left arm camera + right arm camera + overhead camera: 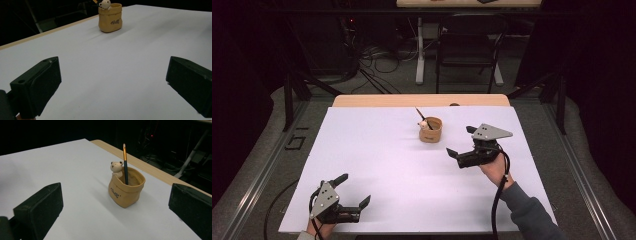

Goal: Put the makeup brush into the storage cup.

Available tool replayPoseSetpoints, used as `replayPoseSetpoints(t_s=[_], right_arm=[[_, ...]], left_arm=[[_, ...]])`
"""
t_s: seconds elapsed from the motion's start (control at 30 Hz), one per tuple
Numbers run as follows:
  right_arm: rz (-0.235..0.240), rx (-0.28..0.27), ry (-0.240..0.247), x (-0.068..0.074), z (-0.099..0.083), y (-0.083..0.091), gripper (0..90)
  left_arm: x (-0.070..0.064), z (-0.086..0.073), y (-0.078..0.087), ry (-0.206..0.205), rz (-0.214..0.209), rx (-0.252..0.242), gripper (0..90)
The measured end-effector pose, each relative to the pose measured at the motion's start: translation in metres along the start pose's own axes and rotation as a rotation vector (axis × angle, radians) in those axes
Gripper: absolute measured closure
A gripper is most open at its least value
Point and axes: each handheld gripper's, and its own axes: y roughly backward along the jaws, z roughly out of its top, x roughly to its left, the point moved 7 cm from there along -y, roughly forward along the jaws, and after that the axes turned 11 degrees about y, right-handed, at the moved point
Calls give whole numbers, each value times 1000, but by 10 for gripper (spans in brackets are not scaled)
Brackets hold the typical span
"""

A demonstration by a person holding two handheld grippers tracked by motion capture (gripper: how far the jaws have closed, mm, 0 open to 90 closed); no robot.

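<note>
A tan sack-shaped holder (431, 130) with a small bear figure on its rim stands on the white sheet (387, 165), a little right of the middle toward the back. A dark pencil (125, 167) with an orange tip stands in it. My right gripper (461, 141) is open just to the right of the holder (126, 188), jaws pointing at it with nothing between them. My left gripper (353, 189) is open near the front left edge, far from the holder (110, 18), its jaws wide apart over bare sheet.
The sheet covers a wooden table (422, 100) whose far edge shows as a strip. Beyond it are a dark chair (469, 50), a white table leg (420, 50) and loose cables on the floor. Black stands flank the table.
</note>
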Motion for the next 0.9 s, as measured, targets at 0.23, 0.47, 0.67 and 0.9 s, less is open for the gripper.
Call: replayPoseSetpoints(t_s=[0.23,0.47,0.67,0.9], right_arm=[[-24,-49,16,9,-4,21,0],[-47,-71,16,19,-14,39,0],[-72,-80,12,24,-22,51,0],[-90,-100,18,29,-28,62,0]], left_arm=[[0,1,0,-3,0,-4,0],[0,1,0,-3,1,-6,0],[0,0,0,-2,1,-3,0],[0,0,0,-2,-2,-4,0]])
